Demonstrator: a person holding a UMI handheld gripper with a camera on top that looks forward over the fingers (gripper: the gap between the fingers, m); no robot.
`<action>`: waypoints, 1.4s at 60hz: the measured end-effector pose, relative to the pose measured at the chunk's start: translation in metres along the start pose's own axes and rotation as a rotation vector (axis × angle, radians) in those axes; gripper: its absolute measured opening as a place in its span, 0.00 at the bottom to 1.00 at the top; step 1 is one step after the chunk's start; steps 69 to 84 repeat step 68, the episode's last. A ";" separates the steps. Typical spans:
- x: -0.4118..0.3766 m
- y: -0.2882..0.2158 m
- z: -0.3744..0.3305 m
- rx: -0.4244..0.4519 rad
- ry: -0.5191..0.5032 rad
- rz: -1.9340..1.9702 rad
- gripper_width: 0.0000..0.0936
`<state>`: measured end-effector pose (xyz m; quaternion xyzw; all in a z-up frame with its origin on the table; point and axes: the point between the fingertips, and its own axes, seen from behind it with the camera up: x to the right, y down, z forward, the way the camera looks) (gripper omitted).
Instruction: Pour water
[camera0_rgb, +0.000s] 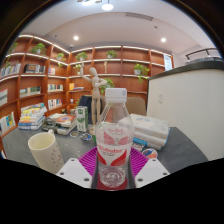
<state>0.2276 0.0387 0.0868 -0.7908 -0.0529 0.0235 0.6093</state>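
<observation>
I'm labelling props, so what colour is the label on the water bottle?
Red, on the clear bottle standing between the gripper fingers; the gripper view shows it best.

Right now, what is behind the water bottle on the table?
Behind the bottle, held between the gripper fingers, a chair back and a white box show. Whatever lies straight behind it is hidden.

One bottle, one cup, one gripper on a cluttered table.

Around the table (185, 150): one clear water bottle (114, 140) with a red label, one cream cup (44, 150) just left of the bottle, one wooden figure (95, 90) standing behind it, one white packet (150, 128) to its right, and two pink finger pads (88, 160) of the single gripper (112, 166) flanking its base.
</observation>
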 end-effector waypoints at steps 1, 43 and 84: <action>0.000 0.000 0.000 -0.002 -0.003 0.000 0.50; -0.043 -0.044 -0.136 -0.200 0.123 0.116 0.95; -0.062 -0.072 -0.150 -0.200 0.115 0.168 0.95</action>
